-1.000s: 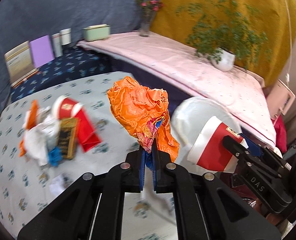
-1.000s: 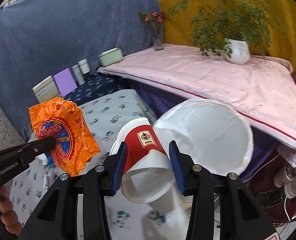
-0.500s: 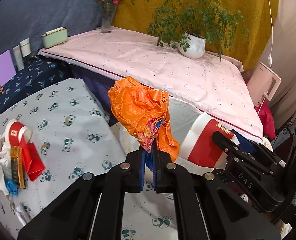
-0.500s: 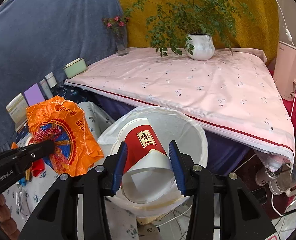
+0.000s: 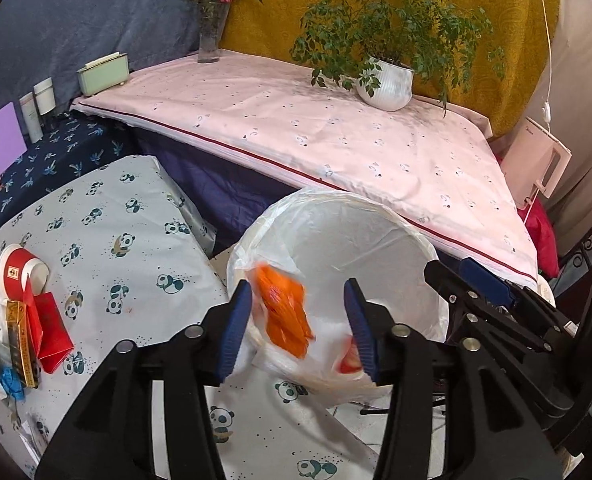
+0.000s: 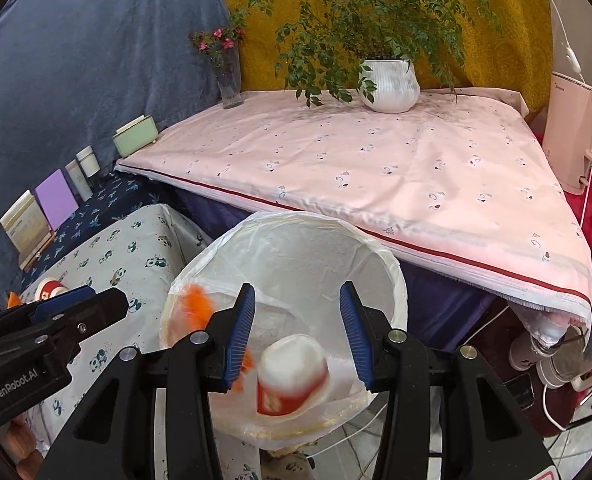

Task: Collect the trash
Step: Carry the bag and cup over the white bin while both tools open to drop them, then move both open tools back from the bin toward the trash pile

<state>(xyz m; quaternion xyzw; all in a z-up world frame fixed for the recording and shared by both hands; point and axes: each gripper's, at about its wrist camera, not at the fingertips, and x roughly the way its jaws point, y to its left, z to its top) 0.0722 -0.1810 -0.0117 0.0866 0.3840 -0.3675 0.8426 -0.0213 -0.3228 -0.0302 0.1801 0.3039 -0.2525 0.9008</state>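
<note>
Left tool (image 5: pixel 297 320): the blue-padded fingers are spread wide apart and nothing is gripped between them.
Right tool (image 6: pixel 297 332): the fingers are likewise spread apart and nothing is held.
Bin (image 5: pixel 423 248): a round bin lined with a white plastic bag is seen just ahead of and below both tools, beside the table edge.
Bin contents: a blurred orange wrapper (image 5: pixel 284 316) is seen inside the liner, ahead of the left tool's fingers; a blurred red and white paper cup (image 6: pixel 292 376) lies deeper in, between the right tool's fingers in that view.
Table (image 5: pixel 108 248): it is covered with a panda-print cloth, to the left of the left tool.
Leftover trash (image 5: pixel 20 320): a heap with a second red cup, red packets, white tissue and a blue scrap is seen on the table, well to the left of the left tool.
</note>
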